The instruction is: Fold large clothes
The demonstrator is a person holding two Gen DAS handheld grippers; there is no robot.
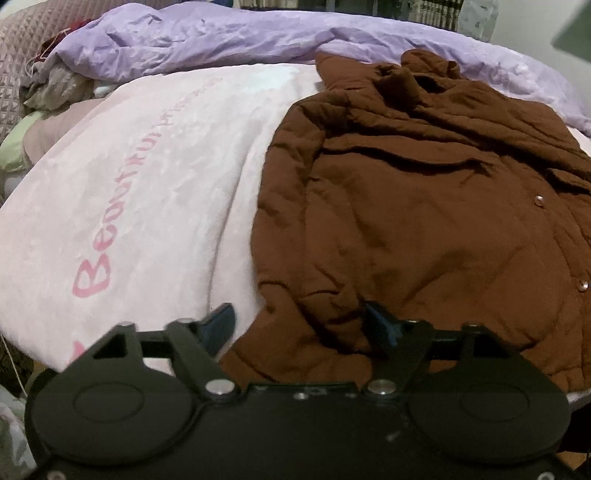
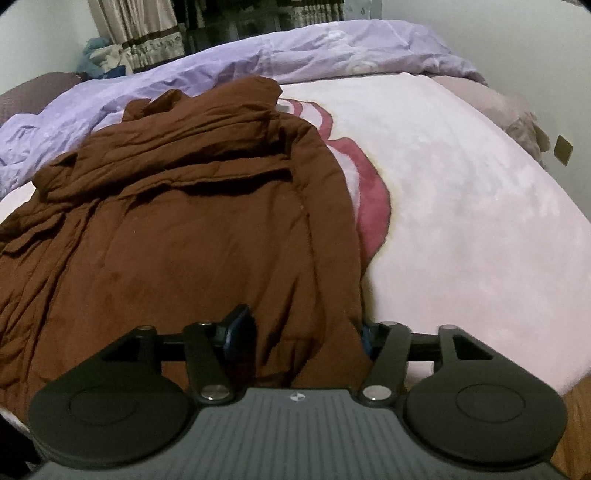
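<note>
A large brown padded coat (image 1: 424,221) lies spread on a pale pink blanket (image 1: 147,184), collar at the far end, with metal snaps (image 1: 538,199) along its front. My left gripper (image 1: 301,326) is at the coat's near left hem. Its jaws stand apart: one finger over the blanket, the other on the brown fabric. In the right wrist view the coat (image 2: 184,221) fills the left half. My right gripper (image 2: 303,328) sits at its near right hem, jaws apart, with bunched brown fabric loose between them.
A crumpled purple duvet (image 1: 221,40) runs along the far side of the bed. A pile of clothes (image 1: 48,88) lies at the far left. The pink blanket (image 2: 461,203) stretches to the right of the coat, with wooden floor (image 2: 576,417) past the bed's edge. Curtains (image 2: 140,29) hang behind.
</note>
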